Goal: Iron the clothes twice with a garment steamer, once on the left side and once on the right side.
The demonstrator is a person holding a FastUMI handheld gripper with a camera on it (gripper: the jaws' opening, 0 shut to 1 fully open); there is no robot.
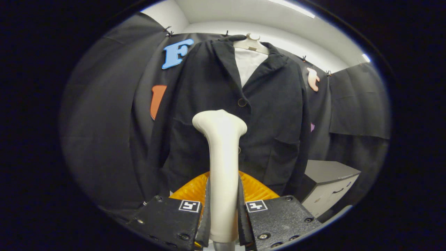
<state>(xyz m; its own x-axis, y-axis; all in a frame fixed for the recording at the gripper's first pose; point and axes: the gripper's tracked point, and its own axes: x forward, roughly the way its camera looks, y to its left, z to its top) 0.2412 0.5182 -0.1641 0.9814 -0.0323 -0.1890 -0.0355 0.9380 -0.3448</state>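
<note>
A black jacket (216, 104) hangs on a white hanger (251, 42) over a white shirt (248, 64), straight ahead of me. My gripper (223, 209) is shut on the handle of a cream garment steamer (223, 167). The steamer stands upright between the fingers, and its flared head (219, 123) points at the jacket's front, near the button line and slightly left of it. Whether the head touches the cloth cannot be told. An orange ribbed part (256, 190) shows just behind the fingers at the steamer's base.
A low grey cabinet with drawers (329, 186) stands to the right of the jacket's hem. Black cloth walls (104, 122) close in on the left and right. A white wall and ceiling light lie above.
</note>
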